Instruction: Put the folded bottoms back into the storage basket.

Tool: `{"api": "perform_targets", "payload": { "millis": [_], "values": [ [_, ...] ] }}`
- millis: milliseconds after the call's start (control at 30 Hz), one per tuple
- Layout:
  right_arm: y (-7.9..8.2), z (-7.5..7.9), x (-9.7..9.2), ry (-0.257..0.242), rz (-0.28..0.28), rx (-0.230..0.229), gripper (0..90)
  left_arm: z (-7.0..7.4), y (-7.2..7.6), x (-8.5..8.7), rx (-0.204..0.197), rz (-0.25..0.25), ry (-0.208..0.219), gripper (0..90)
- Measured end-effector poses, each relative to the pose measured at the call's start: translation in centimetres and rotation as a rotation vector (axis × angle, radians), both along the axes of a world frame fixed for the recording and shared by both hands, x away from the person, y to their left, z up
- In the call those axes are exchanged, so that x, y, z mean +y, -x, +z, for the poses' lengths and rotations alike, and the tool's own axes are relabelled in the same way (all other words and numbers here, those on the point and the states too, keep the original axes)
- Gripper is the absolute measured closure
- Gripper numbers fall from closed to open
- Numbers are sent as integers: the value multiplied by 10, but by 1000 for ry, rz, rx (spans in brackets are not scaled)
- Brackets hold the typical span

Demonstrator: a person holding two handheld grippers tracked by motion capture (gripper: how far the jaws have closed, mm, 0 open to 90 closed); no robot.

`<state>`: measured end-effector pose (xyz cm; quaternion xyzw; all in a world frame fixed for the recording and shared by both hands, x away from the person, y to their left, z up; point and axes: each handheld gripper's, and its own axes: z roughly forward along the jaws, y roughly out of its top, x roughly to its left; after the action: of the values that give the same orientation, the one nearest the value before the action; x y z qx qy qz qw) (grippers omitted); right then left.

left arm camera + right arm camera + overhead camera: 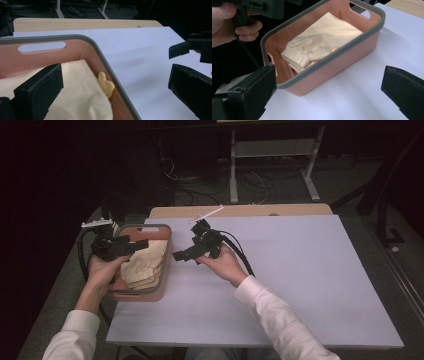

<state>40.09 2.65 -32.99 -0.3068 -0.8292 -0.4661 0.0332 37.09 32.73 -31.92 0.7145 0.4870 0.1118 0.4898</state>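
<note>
The left gripper (131, 245) hovers over the pink basket (161, 290), jaws wide apart and empty, with the folded cream cloth (145, 262) lying in the basket right beneath them. Just beside the basket's far edge, the right gripper (181, 255) points toward it over the white tabletop (300, 270), also spread wide and holding nothing. I can't make out any brand, label or writing on the basket or cloth.

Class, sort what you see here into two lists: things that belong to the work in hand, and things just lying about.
Belongs to the work:
- pink basket
- folded cream cloth inside it
- left hand-held gripper, open over the basket
- right hand-held gripper, open beside the basket

Just lying about:
- white table mat
- cables on the floor
- white desk frame
</note>
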Motion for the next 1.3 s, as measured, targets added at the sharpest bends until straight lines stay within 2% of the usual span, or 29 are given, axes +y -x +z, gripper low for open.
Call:
{"api": "perform_targets", "payload": {
  "millis": [400, 700, 933, 1300],
  "values": [
    [4, -6, -34, -16, -32, -6, 0, 2, 17, -19, -70, -29, 10, 0],
    [10, -13, -63, -20, -59, -18, 0, 1, 28, -29, -110, -47, 37, 0],
    [14, -16, -83, -28, -84, -24, 0, 0, 36, -37, -150, -59, 10, 0],
    [26, -22, -118, -38, -128, -42, 0, -5, 46, -49, -164, -85, 0, 0]
  ]
}}
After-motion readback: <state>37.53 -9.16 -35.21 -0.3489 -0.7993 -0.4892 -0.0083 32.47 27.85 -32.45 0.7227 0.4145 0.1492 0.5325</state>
